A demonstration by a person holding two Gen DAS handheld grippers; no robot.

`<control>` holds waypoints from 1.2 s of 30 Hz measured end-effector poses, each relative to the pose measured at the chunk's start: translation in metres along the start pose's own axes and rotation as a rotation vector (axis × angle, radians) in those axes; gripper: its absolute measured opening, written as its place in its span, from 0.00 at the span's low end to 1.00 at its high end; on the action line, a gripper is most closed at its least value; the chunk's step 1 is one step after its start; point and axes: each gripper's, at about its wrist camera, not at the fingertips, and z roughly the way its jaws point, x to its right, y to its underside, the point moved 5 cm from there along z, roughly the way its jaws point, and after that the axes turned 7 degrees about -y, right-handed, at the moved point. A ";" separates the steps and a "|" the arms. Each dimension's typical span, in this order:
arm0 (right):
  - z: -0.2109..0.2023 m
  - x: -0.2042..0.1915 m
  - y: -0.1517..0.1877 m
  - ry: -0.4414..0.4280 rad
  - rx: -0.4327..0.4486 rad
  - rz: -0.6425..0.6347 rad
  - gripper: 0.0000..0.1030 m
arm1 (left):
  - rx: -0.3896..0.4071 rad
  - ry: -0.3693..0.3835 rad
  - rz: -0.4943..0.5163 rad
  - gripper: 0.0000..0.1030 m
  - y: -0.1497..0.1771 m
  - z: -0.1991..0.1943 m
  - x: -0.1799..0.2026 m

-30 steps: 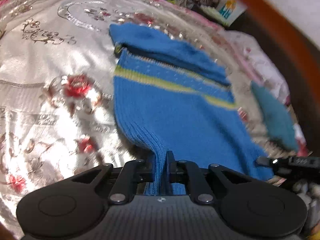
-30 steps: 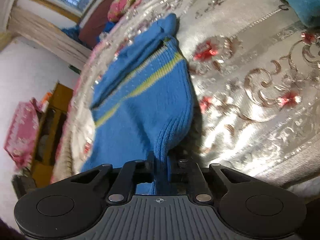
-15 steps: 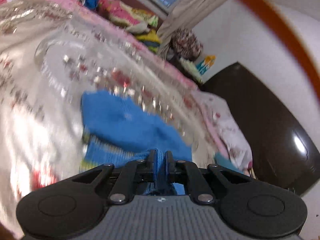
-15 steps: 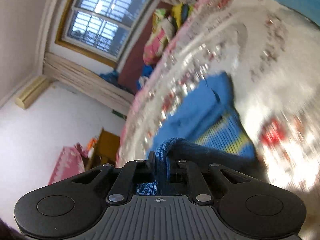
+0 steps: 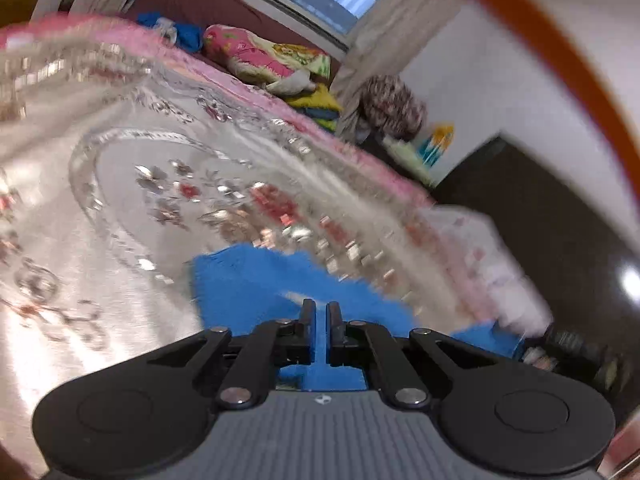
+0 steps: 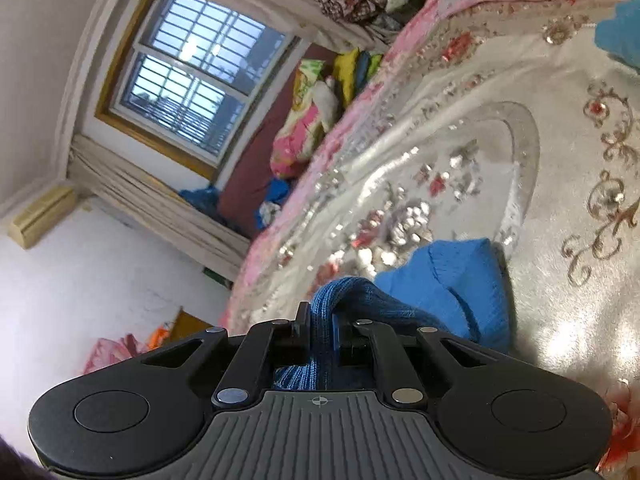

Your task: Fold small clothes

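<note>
A small blue knitted sweater (image 5: 256, 284) lies on the shiny embroidered bedspread (image 5: 80, 208), mostly hidden under both tools. My left gripper (image 5: 320, 312) is shut on a fold of its blue knit, which shows in the narrow slot between the fingers. In the right wrist view, my right gripper (image 6: 320, 316) is shut on the ribbed blue edge, which bunches up over the fingertips. The rest of the sweater (image 6: 452, 276) lies just beyond, to the right of that gripper.
Bright folded bedding (image 5: 276, 60) and a patterned bundle (image 5: 392, 104) are piled along the bed's far side under a window (image 6: 188, 84). A teal cloth (image 6: 620, 36) lies at the bedspread's far right. Dark furniture (image 5: 552, 240) stands beside the bed.
Both grippers have carried their held sweater edges forward over the garment, toward its far end. The yellow-striped body has dropped out of sight, and the views have tilted up to the window and wall.
</note>
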 end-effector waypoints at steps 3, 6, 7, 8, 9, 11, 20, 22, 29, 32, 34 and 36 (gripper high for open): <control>0.017 0.010 -0.002 0.021 -0.009 0.030 0.10 | -0.036 -0.020 0.095 0.11 0.011 0.011 0.012; 0.021 0.009 -0.002 0.020 -0.011 0.019 0.10 | -0.053 -0.039 0.194 0.20 0.018 0.024 0.028; 0.018 0.008 -0.001 0.017 -0.015 0.011 0.10 | -0.064 -0.049 0.233 0.23 0.021 0.030 0.033; 0.018 0.008 0.000 0.019 -0.019 0.001 0.10 | -0.073 -0.058 0.259 0.30 0.024 0.034 0.036; 0.018 0.009 0.000 0.021 -0.021 -0.003 0.10 | -0.082 -0.075 0.284 0.34 0.027 0.041 0.039; 0.016 0.012 0.001 0.018 -0.026 0.010 0.10 | -0.096 -0.115 0.320 0.36 0.033 0.052 0.041; 0.008 0.015 0.001 0.008 -0.046 0.019 0.10 | -0.133 -0.157 0.392 0.16 0.044 0.068 0.054; 0.006 0.013 0.000 -0.001 -0.045 0.021 0.10 | -0.134 -0.132 0.366 0.13 0.040 0.066 0.054; 0.003 0.005 -0.012 -0.045 -0.004 0.056 0.10 | 0.001 -0.099 0.267 0.12 -0.010 0.037 0.048; 0.011 0.003 -0.019 -0.020 0.007 0.038 0.10 | 0.060 -0.129 0.228 0.12 -0.034 0.038 0.039; 0.020 0.004 -0.022 -0.015 0.008 0.041 0.10 | 0.077 -0.149 0.201 0.12 -0.044 0.045 0.031; 0.028 0.006 -0.023 -0.006 0.005 0.037 0.14 | 0.077 -0.188 0.182 0.12 -0.049 0.057 0.022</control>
